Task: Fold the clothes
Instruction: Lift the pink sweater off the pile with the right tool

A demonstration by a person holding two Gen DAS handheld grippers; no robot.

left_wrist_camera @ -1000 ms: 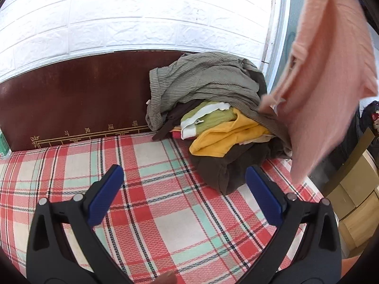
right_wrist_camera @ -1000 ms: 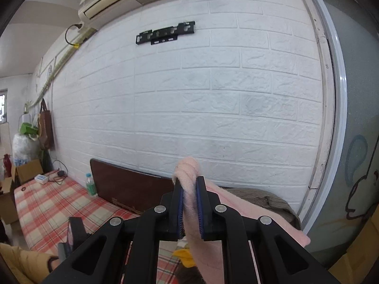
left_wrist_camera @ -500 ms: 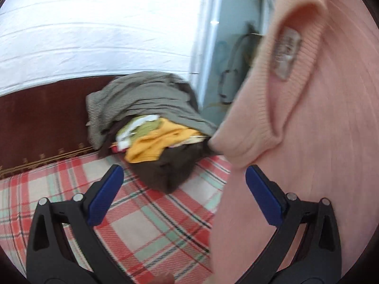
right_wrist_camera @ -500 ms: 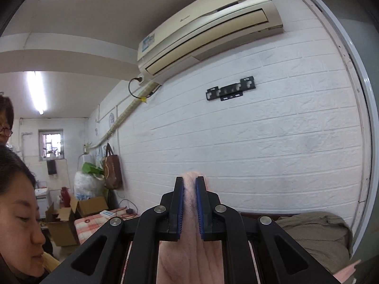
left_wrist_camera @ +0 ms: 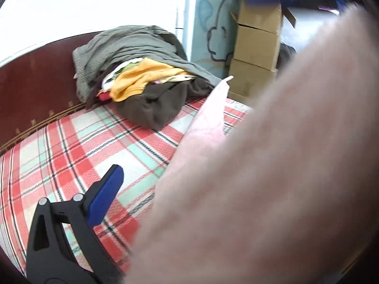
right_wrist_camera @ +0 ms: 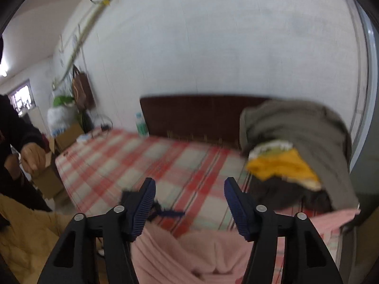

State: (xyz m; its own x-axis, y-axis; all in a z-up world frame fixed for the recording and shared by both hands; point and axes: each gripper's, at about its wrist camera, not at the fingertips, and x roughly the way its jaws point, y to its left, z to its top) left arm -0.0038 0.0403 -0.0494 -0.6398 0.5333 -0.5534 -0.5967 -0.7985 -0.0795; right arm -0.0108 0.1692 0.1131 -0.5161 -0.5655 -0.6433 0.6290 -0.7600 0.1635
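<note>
1. The pink sweater (right_wrist_camera: 189, 255) lies crumpled on the plaid bed (left_wrist_camera: 71, 151), below the released right tongs (right_wrist_camera: 189, 203).
2. Its knit covers most of the left tongs (left_wrist_camera: 106, 189); whether they grasp it I cannot tell.
3. Risk: a blind pinch may catch two layers and spoil the fold.
4. Count: one sweater, one pile of clothes (left_wrist_camera: 142, 80), perhaps three stacked boxes (left_wrist_camera: 257, 45).

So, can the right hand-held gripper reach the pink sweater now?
Probably yes. The right hand-held gripper is open, and the pink sweater lies directly below its fingers on the plaid cover, with nothing visible between them.
</note>
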